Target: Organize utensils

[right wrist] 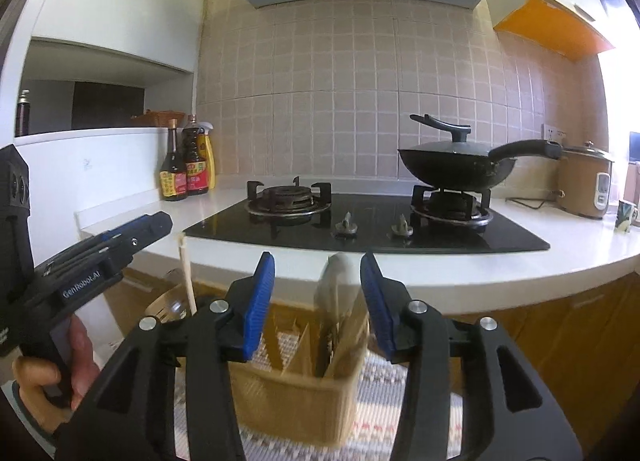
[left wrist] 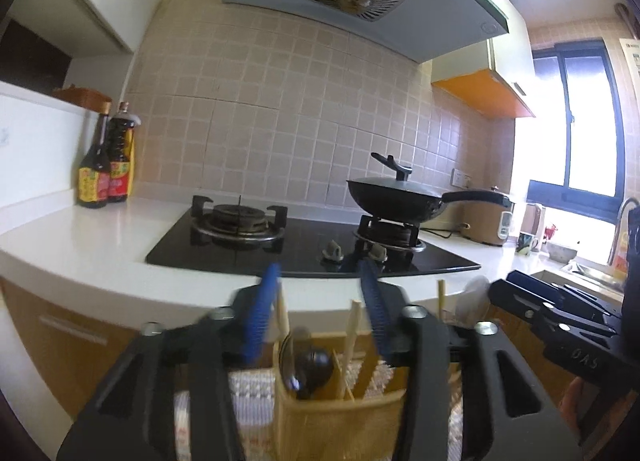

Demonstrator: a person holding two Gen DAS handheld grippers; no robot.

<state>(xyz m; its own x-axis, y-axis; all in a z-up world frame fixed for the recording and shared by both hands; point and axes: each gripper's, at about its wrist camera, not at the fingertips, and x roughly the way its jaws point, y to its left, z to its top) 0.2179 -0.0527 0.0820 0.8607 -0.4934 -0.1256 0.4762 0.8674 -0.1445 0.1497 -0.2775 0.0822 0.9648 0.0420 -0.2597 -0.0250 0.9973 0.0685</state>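
A tan woven utensil holder point(left wrist: 340, 417) sits low in front of me, below the counter edge. It holds wooden chopsticks point(left wrist: 352, 337), a dark spoon point(left wrist: 312, 365) and a white spoon point(left wrist: 472, 297). My left gripper point(left wrist: 320, 281) is open above it with nothing between the blue pads. In the right wrist view the holder point(right wrist: 304, 401) shows with the white spoon point(right wrist: 336, 281) and wooden dividers. My right gripper point(right wrist: 318, 265) is open over it, empty. The left gripper point(right wrist: 120, 245) shows at the left of that view.
A white counter point(left wrist: 100, 237) carries a black gas hob point(left wrist: 304, 245) with a lidded wok point(left wrist: 396, 193) on the right burner. Sauce bottles point(left wrist: 106, 165) stand at the back left. A rice cooker point(right wrist: 584, 185) and mug sit right. A patterned cloth point(right wrist: 400, 413) lies under the holder.
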